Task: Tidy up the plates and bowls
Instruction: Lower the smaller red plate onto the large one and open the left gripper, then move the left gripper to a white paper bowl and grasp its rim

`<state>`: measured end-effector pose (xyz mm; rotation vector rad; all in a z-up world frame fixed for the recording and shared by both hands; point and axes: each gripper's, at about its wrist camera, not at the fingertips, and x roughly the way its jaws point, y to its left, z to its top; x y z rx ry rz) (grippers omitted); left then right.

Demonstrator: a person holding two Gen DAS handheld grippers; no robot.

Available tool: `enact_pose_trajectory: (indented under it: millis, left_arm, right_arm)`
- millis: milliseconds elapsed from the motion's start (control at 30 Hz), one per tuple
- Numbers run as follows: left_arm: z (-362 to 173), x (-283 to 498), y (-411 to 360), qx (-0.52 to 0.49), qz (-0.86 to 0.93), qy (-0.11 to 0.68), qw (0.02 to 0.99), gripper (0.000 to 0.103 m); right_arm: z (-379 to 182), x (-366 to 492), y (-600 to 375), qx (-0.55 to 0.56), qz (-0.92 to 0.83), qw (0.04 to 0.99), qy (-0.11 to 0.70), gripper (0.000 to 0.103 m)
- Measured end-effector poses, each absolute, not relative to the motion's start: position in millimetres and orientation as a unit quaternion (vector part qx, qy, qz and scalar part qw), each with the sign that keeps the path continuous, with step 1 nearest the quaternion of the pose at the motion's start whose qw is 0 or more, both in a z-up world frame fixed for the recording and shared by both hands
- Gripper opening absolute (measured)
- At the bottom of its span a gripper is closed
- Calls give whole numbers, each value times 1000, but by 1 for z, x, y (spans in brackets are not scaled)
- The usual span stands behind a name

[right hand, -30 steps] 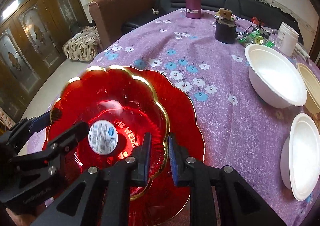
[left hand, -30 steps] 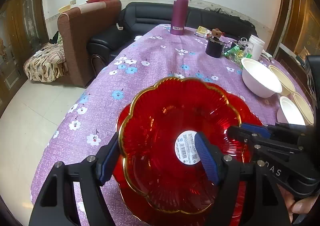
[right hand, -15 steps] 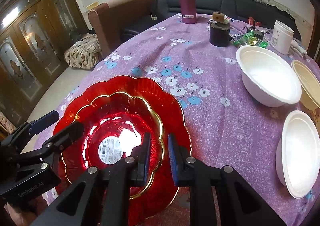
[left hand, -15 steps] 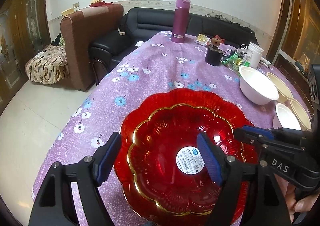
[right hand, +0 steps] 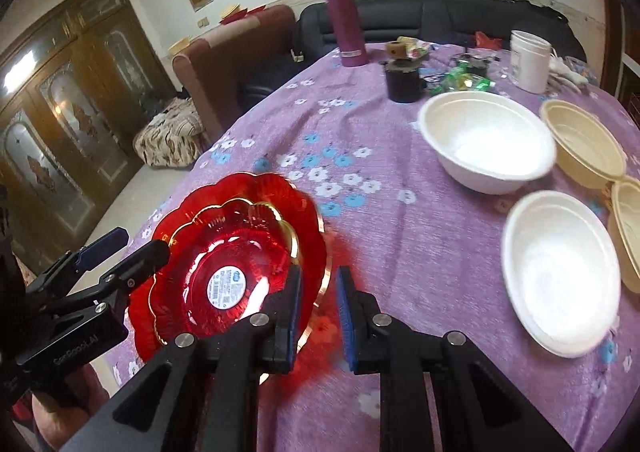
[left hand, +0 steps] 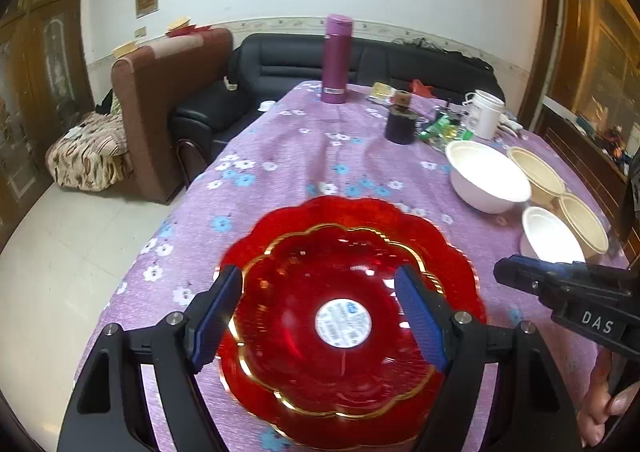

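Note:
A small red gold-rimmed plate (left hand: 320, 316) with a white sticker lies inside a larger red scalloped plate (left hand: 360, 212) on the purple floral tablecloth. Both show in the right wrist view, small plate (right hand: 236, 252) on large plate (right hand: 308, 212). My left gripper (left hand: 320, 316) is open above the plates, fingers apart on either side of the small one, holding nothing. My right gripper (right hand: 318, 308) is open a little, just off the plates' right rim, empty. A large white bowl (right hand: 484, 140), a small white bowl (right hand: 560, 276) and two beige bowls (right hand: 584, 148) stand to the right.
At the table's far end stand a purple flask (left hand: 336, 60), a dark jar (left hand: 400, 124), a white tub (left hand: 484, 114) and green wrappers (left hand: 440, 128). A brown armchair (left hand: 168, 92) and black sofa (left hand: 280, 68) lie beyond. The table's left edge drops to the floor.
The small red plate came down from a tilted, held position into the large plate. My right gripper let go of its rim and drew back to the right. My left gripper rose.

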<state>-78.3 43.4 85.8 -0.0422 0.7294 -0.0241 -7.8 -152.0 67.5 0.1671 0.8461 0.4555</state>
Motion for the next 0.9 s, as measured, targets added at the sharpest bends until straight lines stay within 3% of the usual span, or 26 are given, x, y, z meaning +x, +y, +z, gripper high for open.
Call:
enact_pose_trajectory:
  millis: [900]
  left_arm:
    - [85,-60,-140,57,-181,400,897,78]
  right_arm:
    - [46,-43,-356,246,104,887,377,19]
